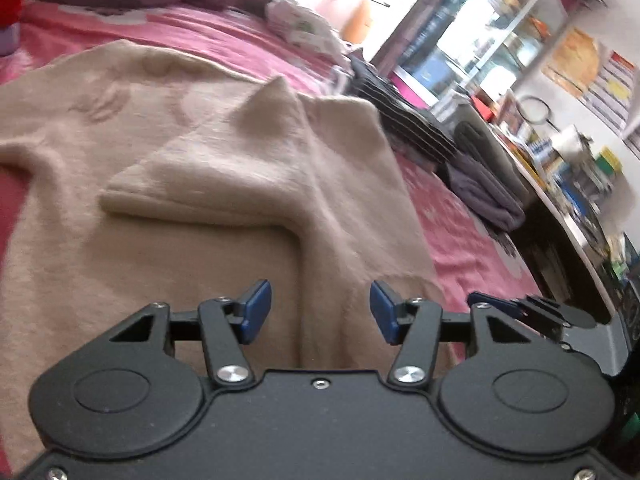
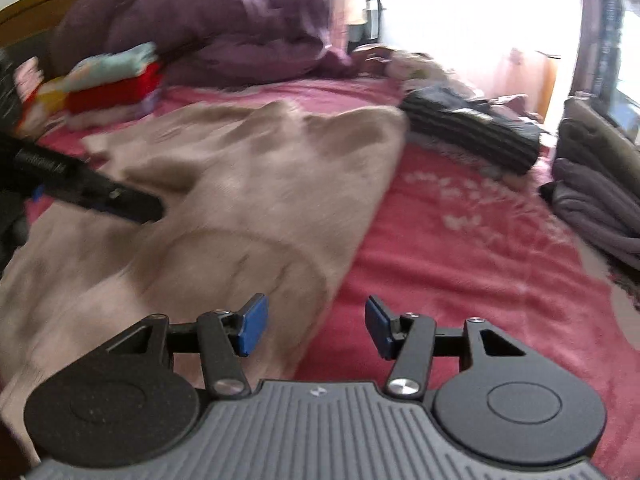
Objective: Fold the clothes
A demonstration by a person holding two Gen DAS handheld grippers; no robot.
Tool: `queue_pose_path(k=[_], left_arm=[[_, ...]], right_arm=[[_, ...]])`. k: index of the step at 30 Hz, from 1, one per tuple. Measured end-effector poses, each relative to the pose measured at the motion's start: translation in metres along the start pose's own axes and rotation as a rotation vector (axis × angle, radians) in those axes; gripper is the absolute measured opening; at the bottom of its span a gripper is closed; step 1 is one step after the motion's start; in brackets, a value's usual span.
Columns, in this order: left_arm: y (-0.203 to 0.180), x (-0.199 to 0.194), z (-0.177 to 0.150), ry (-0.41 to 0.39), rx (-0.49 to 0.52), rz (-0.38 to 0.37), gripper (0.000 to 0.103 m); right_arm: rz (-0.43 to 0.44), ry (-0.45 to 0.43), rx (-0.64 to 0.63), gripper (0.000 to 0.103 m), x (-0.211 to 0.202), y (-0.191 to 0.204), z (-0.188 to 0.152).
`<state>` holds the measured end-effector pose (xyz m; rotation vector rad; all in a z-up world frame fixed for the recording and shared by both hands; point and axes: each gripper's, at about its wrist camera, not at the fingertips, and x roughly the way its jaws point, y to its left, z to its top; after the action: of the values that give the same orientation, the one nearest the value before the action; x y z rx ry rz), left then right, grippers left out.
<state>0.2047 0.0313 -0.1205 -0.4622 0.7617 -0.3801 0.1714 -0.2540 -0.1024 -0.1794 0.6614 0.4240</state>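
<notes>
Lying spread across the pink bedspread [image 1: 452,216] is a beige knitted sweater [image 1: 224,168], one sleeve folded over its body and a small peak of fabric standing up near the middle. In the right wrist view the same sweater covers the left half of the bed, its edge running down toward the camera. The left gripper [image 1: 321,312] hangs just over the sweater with its blue pads spread apart and nothing between them. The right gripper [image 2: 316,326] is likewise parted and empty, poised over the sweater's edge where it meets the bedspread. Beyond the sweater lie a dark striped garment [image 2: 472,136], a folded grey pile [image 2: 596,208] at the far right and a colourful stack of folded clothes [image 2: 112,80] at the left. A purple duvet [image 2: 200,24] is heaped behind them
</notes>
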Motion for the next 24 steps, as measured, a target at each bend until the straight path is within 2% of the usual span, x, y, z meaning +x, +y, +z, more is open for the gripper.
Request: queue_pose_path(k=[7,11,17,21,24], left_arm=[[0.032,-0.009,0.002,-0.071,-0.212,0.012,0.054],[0.052,-0.007,0.006,-0.118,-0.367,-0.027,0.055],[0.074,-0.004,0.011,-0.201,-0.555,-0.067,0.056],[0.081,-0.002,0.018,-0.248,-0.597,-0.069,0.056],[0.081,0.002,0.025,-0.259,-0.57,-0.049,0.056]], right_arm=[[-0.019,-0.016,0.061,0.055,0.01,-0.006,0.004],[-0.014,-0.022,0.084,0.054,0.013,-0.006,0.005],[0.059,-0.06,0.11,0.054,0.016,-0.001,0.007],[0.089,-0.052,0.082,0.055,0.024,0.009,0.006],[0.091,-0.042,0.075,0.056,0.029,0.012,0.006]])
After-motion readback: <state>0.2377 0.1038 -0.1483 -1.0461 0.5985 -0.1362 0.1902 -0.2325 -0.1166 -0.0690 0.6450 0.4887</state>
